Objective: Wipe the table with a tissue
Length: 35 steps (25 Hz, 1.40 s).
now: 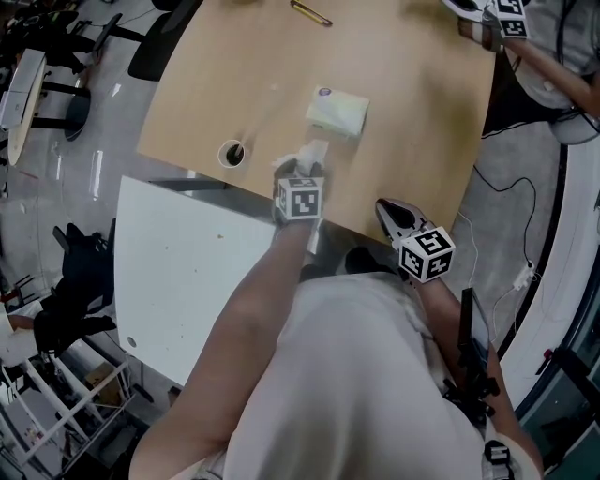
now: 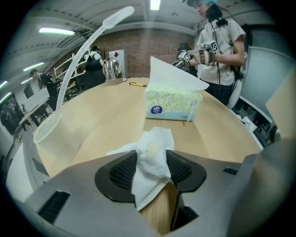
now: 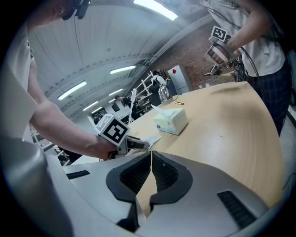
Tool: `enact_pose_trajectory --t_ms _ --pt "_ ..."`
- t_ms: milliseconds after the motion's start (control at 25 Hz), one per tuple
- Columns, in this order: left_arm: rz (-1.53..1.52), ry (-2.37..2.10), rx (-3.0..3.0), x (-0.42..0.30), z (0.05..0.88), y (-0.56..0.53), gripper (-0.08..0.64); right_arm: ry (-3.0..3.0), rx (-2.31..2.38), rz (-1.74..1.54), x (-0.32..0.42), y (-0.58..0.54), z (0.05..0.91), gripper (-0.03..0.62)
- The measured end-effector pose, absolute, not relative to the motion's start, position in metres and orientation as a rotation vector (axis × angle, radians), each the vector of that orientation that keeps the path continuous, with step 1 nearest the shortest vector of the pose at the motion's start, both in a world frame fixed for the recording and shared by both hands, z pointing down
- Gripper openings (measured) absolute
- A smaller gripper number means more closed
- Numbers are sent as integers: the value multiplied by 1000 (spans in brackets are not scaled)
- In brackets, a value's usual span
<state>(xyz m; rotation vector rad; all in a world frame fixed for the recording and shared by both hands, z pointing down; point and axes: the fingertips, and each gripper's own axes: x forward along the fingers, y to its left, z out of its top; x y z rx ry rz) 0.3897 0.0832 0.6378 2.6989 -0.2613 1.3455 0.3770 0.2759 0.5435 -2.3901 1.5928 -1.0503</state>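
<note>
A crumpled white tissue (image 2: 152,155) sits between the pads of my left gripper (image 2: 152,169), which press on it from both sides. That gripper (image 1: 298,171) hangs over the near edge of the tan wooden table (image 1: 412,112), pointing steeply down, with the tissue (image 1: 312,152) sticking out in front. A tissue box (image 1: 337,111) with one sheet standing up lies a little beyond it. My right gripper (image 1: 386,208) is at the table's near edge, to the right. Its jaws (image 3: 151,173) are shut with nothing between them. The right gripper view shows the left gripper (image 3: 138,144) and the tissue box (image 3: 170,121).
A small cup (image 1: 232,153) stands near the table's left edge. A pen (image 1: 310,12) lies at the far side. Another person (image 2: 222,46) with grippers stands at the far right corner. A white table (image 1: 187,272) adjoins on the near left. A kettle (image 2: 111,69) is far back.
</note>
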Motion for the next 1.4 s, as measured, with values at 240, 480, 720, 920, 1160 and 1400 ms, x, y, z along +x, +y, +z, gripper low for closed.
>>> enact_pose_trajectory --t_ms 240,480,720,920,1160,1400 --pt "1363 -197 2646 376 640 75 130 1624 -2371 -1053 373 262 548 18" --pt "1228 -141 2682 352 603 84 126 1766 -2309 -1015 374 238 532 18" --pt "1022 -160 2682 300 571 80 126 1943 -2211 -1003 362 197 532 18" --pt "906 -263 2697 241 544 69 126 2113 -2095 -1007 335 158 532 18" --pt "947 -447 2663 160 544 50 126 2332 -1931 -1018 285 110 533 18" --pt "1089 -530 2645 120 574 35 124 2464 -1835 -1023 252 88 530 18"
